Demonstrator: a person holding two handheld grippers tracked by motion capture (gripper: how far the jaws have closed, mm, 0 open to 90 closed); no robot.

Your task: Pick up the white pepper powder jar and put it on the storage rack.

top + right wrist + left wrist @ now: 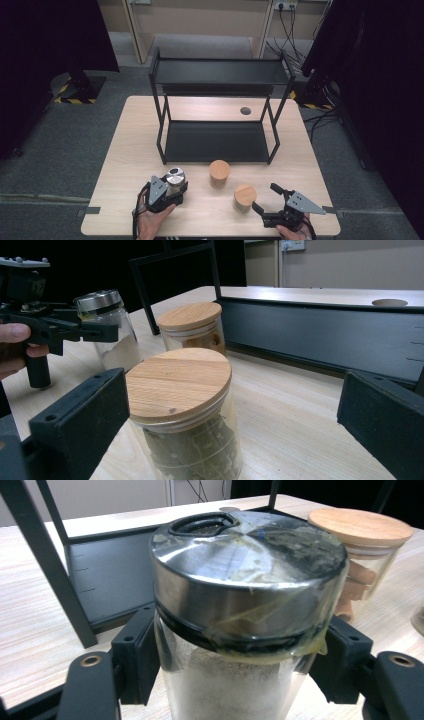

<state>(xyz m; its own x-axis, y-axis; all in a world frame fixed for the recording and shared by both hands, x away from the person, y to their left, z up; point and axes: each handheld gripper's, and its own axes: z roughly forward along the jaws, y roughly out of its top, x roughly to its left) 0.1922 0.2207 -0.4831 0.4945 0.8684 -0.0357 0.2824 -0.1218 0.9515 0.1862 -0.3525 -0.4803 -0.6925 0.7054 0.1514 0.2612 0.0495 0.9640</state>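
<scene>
Left gripper (pixel 172 192) clamped on steel-lidded jar (pixel 175 179), likely for shelving on rack (pixel 217 141) ahead. Right gripper (pixel 266 199) spread apart; wood-lidded jar (pixel 244 197) just beside left jaw, ungripped.

A glass jar with a steel lid (pixel 175 178) is being held upright on the table, white powder seen inside. Two glass jars with round wooden lids are being kept upright nearby: one (pixel 219 173) just before the black shelf, the other (pixel 244 198) nearer the table's front edge.

Wood-lidded jar (pixel 182 410) between parted claw (pixel 235 425)
</scene>
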